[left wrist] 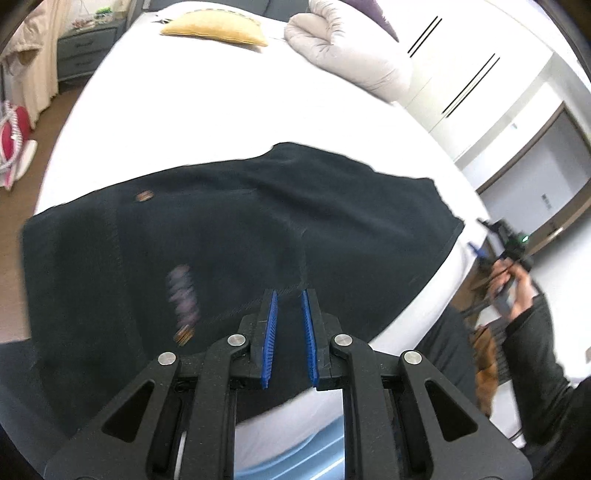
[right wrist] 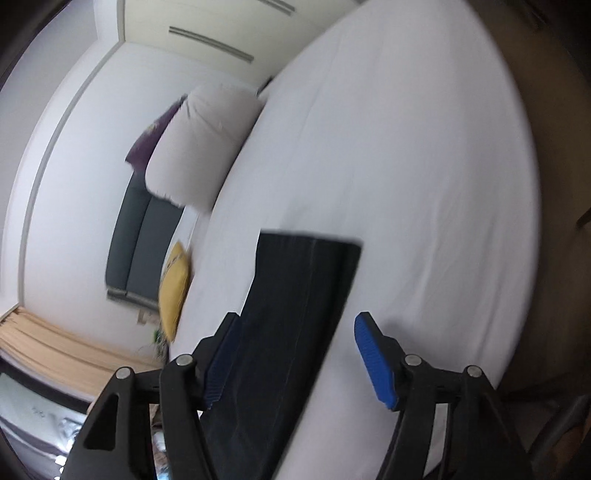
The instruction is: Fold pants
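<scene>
Fingers first: your left gripper (left wrist: 289,325) has its two blue pads a small way apart, with the dark cloth showing between them. From this view you cannot tell if they are pinching the cloth or just hanging over it. They sit right at the near edge of the pants (left wrist: 229,236), by the middle seam. That looks like a good spot to take hold, because the seam is where the two legs meet.

Your right gripper (right wrist: 295,354) has its pads spread wide and holds nothing. Below it, one long dark part of the pants runs away from you across the bed (right wrist: 424,166), and its far end is cut straight. The spread pads sit to either side of that strip, maybe ready to come down on it.

The pants lie flat on the white sheet, near the edge of the bed where you stand. Flat is good, since a fold comes out neat when the cloth has few bumps. A small brown button (left wrist: 144,196) shows on the left part.

Farther off, the sheet is bare, so there is room to fold. At the far end rest a yellow cushion (left wrist: 214,29) and a puffy pale pillow (left wrist: 351,55).
</scene>
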Demonstrator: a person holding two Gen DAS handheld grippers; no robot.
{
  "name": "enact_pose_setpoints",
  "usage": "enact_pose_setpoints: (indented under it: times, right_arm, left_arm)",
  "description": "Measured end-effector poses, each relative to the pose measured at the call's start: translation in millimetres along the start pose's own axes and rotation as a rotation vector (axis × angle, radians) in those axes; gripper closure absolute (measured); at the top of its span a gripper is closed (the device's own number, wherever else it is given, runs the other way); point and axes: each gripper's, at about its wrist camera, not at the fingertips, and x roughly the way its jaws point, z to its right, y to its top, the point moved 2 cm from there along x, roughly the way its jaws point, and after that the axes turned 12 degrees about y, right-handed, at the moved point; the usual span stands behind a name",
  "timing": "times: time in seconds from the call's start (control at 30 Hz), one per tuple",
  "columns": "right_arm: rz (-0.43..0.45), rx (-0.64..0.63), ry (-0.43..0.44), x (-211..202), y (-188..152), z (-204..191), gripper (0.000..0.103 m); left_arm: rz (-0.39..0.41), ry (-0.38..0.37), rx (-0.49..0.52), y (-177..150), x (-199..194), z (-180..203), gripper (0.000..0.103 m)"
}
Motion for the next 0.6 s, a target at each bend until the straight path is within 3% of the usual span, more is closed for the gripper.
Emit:
enact_pose_setpoints:
  times: [0.17,0.43,0.53,0.6]
  right_arm:
    - [-0.015,0.128,-0.030,19.4,3.8,28.3,0.035]
    - [-0.065,0.162,0.037,45.2,32.9,29.6,0.036]
    - [-0.095,0.136,0.036,59.6,39.7,25.0,0.044]
    - [-0.107,0.136,0.039,68.0,42.4,25.9,0.059]
  left_arm:
    - [-0.042,-0.079,-0.085,13.5,43.1,5.0,0.090]
    - [-0.127,-0.142,-0.232,2.9,83.0,-15.4,0.090]
    - [-0.134,-0.160,-0.266,-1.8,88.6,-22.2,0.090]
    - [-0.134,-0.154,-0.261,-3.1,90.5,-22.8,0.090]
